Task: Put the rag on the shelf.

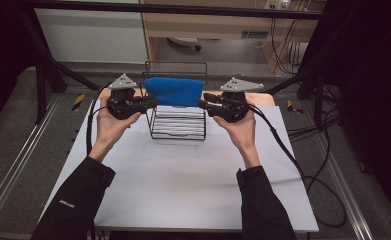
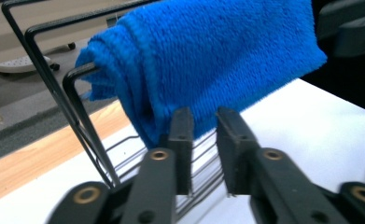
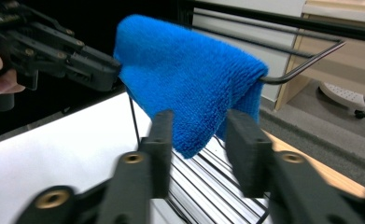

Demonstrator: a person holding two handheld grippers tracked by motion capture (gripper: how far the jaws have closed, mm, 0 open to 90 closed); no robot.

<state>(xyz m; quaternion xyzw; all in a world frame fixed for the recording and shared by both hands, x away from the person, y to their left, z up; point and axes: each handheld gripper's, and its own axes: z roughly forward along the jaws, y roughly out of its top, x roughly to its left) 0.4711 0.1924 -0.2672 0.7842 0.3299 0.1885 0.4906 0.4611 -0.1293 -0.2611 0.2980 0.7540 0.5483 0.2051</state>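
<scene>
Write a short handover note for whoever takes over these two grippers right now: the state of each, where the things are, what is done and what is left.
Left gripper: open, jaws just short of the blue towel's left end, not gripping.
Right gripper: open, jaws at the towel's right end, not gripping.
Towel: folded and draped over a rail of the black wire rack, which stands on the white table.
Done: towel hangs on the rack.
Left: probably only to straighten it or draw both grippers away.
</scene>
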